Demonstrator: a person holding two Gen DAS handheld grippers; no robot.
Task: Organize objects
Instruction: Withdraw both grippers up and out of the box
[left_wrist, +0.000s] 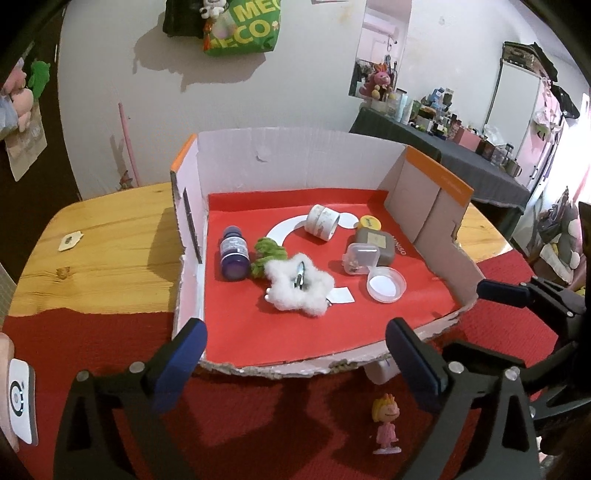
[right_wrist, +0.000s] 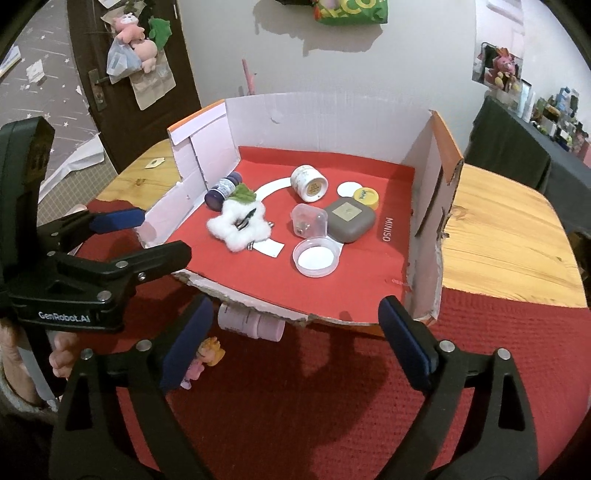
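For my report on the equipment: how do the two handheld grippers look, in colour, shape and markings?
Both the left gripper and the right gripper are black plastic, with two triangular cut-out fingers, silver rivets and dark blue pads. White lettering "GenRobot.AI" marks the left one's body.

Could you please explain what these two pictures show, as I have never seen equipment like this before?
A person holds a clamp-like tool in each hand, with a camera on each looking along its fingers. One picture comes from the left hand-held gripper, the other from the right hand-held gripper. Both are open and hold nothing. Ahead, on a wooden table, sits a torn cardboard box containing a purple bottle, a fluffy white star, a grey case and small tubs. A small figurine stands outside on the red cloth.
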